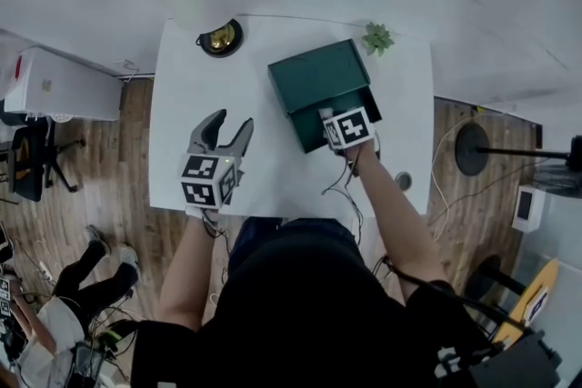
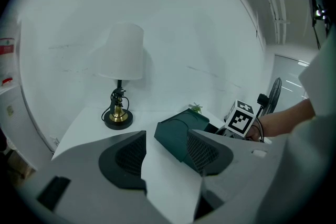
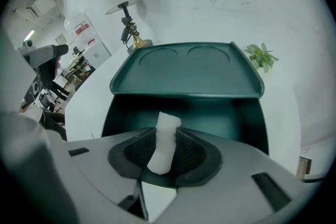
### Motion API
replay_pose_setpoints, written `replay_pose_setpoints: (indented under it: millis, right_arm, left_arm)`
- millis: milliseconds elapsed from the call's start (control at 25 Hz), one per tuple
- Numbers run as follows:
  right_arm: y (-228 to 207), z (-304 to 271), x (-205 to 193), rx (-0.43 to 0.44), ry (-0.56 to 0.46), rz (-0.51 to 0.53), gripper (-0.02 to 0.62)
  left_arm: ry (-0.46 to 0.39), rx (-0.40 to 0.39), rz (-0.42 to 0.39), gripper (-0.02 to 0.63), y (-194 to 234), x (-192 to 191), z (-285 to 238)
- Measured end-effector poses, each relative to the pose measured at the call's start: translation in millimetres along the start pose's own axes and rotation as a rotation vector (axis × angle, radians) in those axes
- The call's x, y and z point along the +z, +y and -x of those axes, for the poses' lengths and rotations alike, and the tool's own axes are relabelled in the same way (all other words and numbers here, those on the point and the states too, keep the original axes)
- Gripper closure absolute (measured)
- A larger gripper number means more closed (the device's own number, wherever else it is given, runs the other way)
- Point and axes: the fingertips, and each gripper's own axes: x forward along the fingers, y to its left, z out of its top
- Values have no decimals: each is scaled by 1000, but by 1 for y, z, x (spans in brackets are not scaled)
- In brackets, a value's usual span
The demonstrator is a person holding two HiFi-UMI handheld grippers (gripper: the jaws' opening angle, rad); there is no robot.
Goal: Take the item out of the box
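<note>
One white item [image 3: 164,147] clamped in right gripper [image 3: 165,135], one green box [image 3: 184,68]

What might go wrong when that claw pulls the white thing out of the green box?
The white item pokes out of the right gripper, so it may slip back into the box. The open lid is close ahead; lifting could bump it. The left gripper holds nothing, so the box may shift.

I record a dark green rectangular box [image 3: 189,68], a plain white soft item [image 3: 164,141], a white tabletop [image 1: 182,104], and a marker cube [image 1: 349,128] patterned in black-and-white squares.
</note>
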Motion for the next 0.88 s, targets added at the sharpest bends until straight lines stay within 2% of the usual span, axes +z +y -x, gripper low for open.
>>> replay_pose_setpoints:
  millis: [400, 680, 880]
  right_arm:
    - [-5, 56, 12, 5, -214, -102, 476]
    - [-8, 108, 21, 28, -407, -158, 476]
    - [-27, 141, 9, -7, -499, -238, 476]
  left_arm:
    - [-11, -40, -25, 365, -30, 1, -2]
    - [-25, -100, -72, 365, -60, 11, -9]
    - [-15, -165, -107, 365, -84, 16, -18]
